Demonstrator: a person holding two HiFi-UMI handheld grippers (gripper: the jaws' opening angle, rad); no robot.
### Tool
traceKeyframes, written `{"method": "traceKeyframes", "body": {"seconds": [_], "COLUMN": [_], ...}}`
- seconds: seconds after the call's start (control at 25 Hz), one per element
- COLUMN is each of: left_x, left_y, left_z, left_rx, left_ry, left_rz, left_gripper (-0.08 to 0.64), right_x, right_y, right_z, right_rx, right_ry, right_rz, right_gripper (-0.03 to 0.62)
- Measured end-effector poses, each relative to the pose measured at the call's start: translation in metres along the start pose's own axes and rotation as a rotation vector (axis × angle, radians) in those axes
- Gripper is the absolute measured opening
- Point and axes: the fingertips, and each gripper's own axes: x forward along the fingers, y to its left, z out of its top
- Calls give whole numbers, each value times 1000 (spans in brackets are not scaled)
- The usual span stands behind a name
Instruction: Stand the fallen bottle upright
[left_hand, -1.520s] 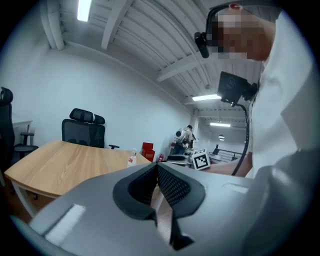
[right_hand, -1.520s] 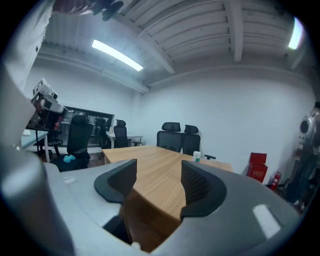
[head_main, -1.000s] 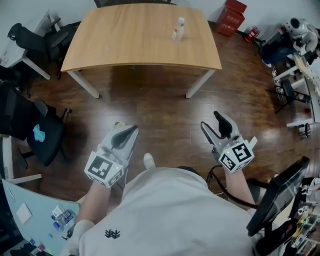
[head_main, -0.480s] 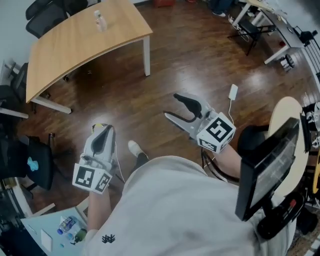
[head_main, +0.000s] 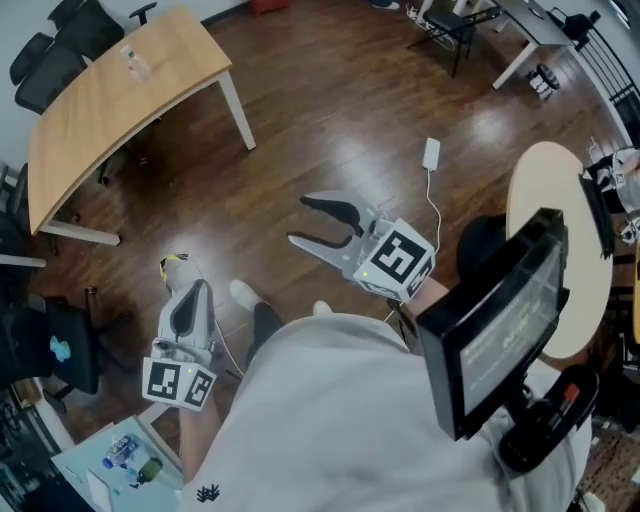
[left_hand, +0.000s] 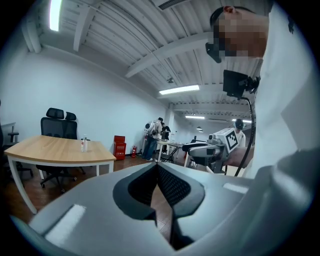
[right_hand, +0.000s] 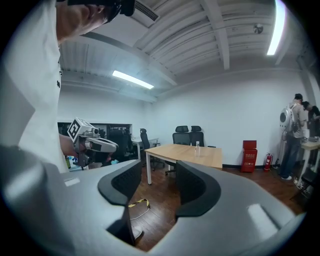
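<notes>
A small clear bottle (head_main: 135, 62) stands upright on the wooden table (head_main: 100, 120) at the far upper left of the head view, well away from both grippers. The left gripper view has the bottle (left_hand: 84, 145) small on the table (left_hand: 50, 150); the right gripper view has the bottle (right_hand: 197, 147) on the table (right_hand: 192, 156). My left gripper (head_main: 196, 289) hangs over the floor, jaws shut and empty (left_hand: 156, 166). My right gripper (head_main: 299, 222) points left over the floor; its jaws are closing, with a gap and nothing between them (right_hand: 157, 169).
Black office chairs (head_main: 60, 45) stand behind the table. A white adapter (head_main: 431, 153) with its cable lies on the dark wooden floor, and yellow-black tape (head_main: 175, 262) lies near my left gripper. A monitor (head_main: 500, 320) and a round table (head_main: 550, 200) are close at the right.
The view has swung round, so the table and bottle have slid from top centre to the far upper left. Both grippers moved across the floor, and the right jaws have narrowed.
</notes>
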Motion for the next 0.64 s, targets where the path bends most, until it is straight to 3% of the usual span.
{"method": "traceKeyframes", "body": {"seconds": [0.32,0.64], "left_x": [13,9], "left_y": [-4,37], "left_z": [7,6], "left_rx": [30,15], "left_ry": [2,-3], "left_rz": [-30,-21], "left_gripper": [0,0], "right_x": [-4,34], "right_y": [-4,-7], "right_z": [-3,0], "right_rx": [2,-6], "right_ry": [9,31], "right_rz": [-13,-19], "right_gripper": [212,209]}}
